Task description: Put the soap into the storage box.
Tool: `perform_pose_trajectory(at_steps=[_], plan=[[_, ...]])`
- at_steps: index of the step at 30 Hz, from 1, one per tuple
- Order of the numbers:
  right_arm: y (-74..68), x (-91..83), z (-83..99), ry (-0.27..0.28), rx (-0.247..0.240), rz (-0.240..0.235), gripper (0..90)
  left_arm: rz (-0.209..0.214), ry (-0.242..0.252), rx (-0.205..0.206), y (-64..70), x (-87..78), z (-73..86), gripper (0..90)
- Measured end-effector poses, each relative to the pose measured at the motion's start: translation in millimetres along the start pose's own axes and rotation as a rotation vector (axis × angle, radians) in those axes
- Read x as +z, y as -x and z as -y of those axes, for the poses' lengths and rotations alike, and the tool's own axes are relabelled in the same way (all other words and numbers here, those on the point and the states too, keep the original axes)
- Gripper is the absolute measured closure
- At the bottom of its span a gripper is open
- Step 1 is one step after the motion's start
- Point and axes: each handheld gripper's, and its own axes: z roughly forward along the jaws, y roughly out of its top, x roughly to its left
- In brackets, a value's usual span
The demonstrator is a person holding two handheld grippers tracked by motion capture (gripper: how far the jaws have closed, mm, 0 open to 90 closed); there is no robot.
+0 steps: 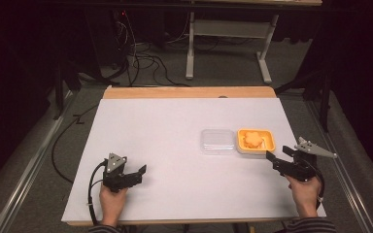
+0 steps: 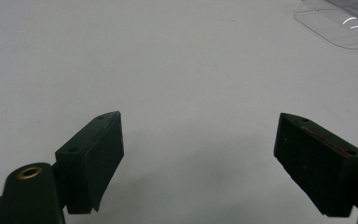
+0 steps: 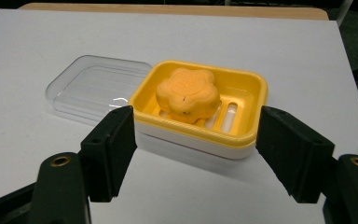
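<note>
Lining up on the yellow soap dish [image 3: 242, 100] is what the right gripper [image 3: 196, 154] appears to be doing: in the right gripper view the dish sits dead ahead, framed between the two black jaws, which are spread wide with nothing held.

In the high view the dish [image 1: 270, 140] is placed at the table's right side, and the right gripper [image 1: 278, 158] is seen just beside its near right corner, jaws aimed toward it. The left gripper [image 1: 135, 173] is parked well apart at the near left, also spread and empty; in its own view the jaws [image 2: 200, 154] are seen over bare white tabletop [image 2: 168, 56], with a corner of the clear lid [image 2: 340, 25] at the far upper right.

Relation that matters:
- Long axis of the dish is laid left-right across the table, so crosswise to the right gripper's approach line.
- Orange flower-shaped soap [image 3: 188, 95] is seated inside the dish, roughly centred, slightly toward the lid side.
- Clear lid [image 1: 217, 141] is lying flat, touching or just beside the dish's left edge; contact cannot be confirmed.
- Right hand is clearly nearer to both.

Judged: a short forward reach is needed.
</note>
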Motion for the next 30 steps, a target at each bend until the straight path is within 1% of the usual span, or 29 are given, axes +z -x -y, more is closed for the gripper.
perform_pose_trajectory(at_steps=[7, 9, 18, 22, 30], plan=[[-1.1, -6.0, 4.8, 0.018, 0.009, -0.008, 29.0, -0.001, 0.002, 0.0, 0.2, 0.0, 0.0, 16.3], [-1.9, -8.1, 6.2, 0.028, 0.023, -0.015, 29.0, -0.001, 0.001, 0.0, 0.2, 0.1, 0.0, 16.3], [-8.7, -13.3, 10.8, 0.041, 0.017, -0.028, 29.0, -0.001, -0.001, 0.002, 0.1, -0.1, 0.0, 16.3], [-11.7, -12.5, 14.1, 0.047, 0.024, -0.033, 29.1, 0.0, -0.003, 0.003, 0.1, 0.0, -0.1, 16.3], [-16.8, -5.5, 22.8, 0.029, 0.024, -0.041, 29.4, -0.002, 0.001, 0.002, 0.4, 0.0, 0.0, 16.3]])
